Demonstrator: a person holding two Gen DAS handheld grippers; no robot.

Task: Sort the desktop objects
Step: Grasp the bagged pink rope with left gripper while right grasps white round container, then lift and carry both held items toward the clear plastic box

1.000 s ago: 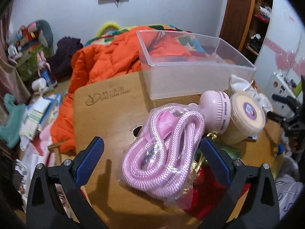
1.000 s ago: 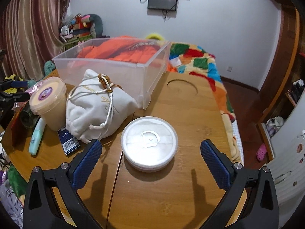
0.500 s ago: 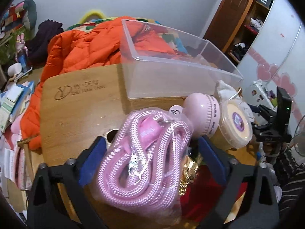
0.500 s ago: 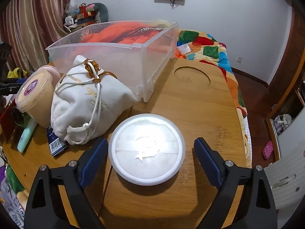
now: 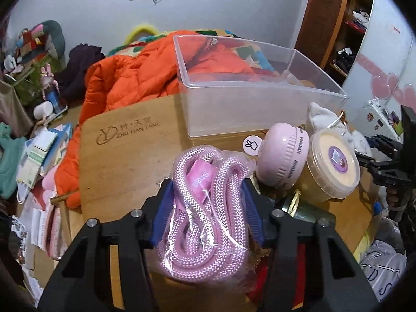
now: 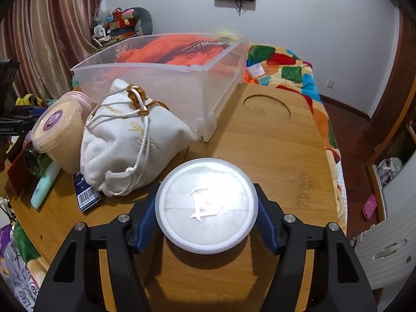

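My left gripper (image 5: 206, 208) is shut on a bagged pink rope (image 5: 205, 215), its blue pads pressing both sides. My right gripper (image 6: 206, 212) is shut on a round white lidded container (image 6: 206, 205) on the wooden table (image 6: 280, 156). A clear plastic bin (image 5: 249, 88) stands at the back of the table; it also shows in the right wrist view (image 6: 161, 78). A white drawstring pouch (image 6: 130, 143), a beige tub with a purple label (image 5: 330, 163) and a pink round device (image 5: 283, 156) lie beside the bin.
A green tube (image 6: 44, 184) and a small blue barcode box (image 6: 87, 195) lie near the table's left edge. An orange jacket (image 5: 124, 78) lies behind the table. Papers and clutter (image 5: 33, 156) cover the floor at left.
Both grippers moved forward and closed: the left onto the pink rope bag, the right onto the white round container. Both were open a second ago.
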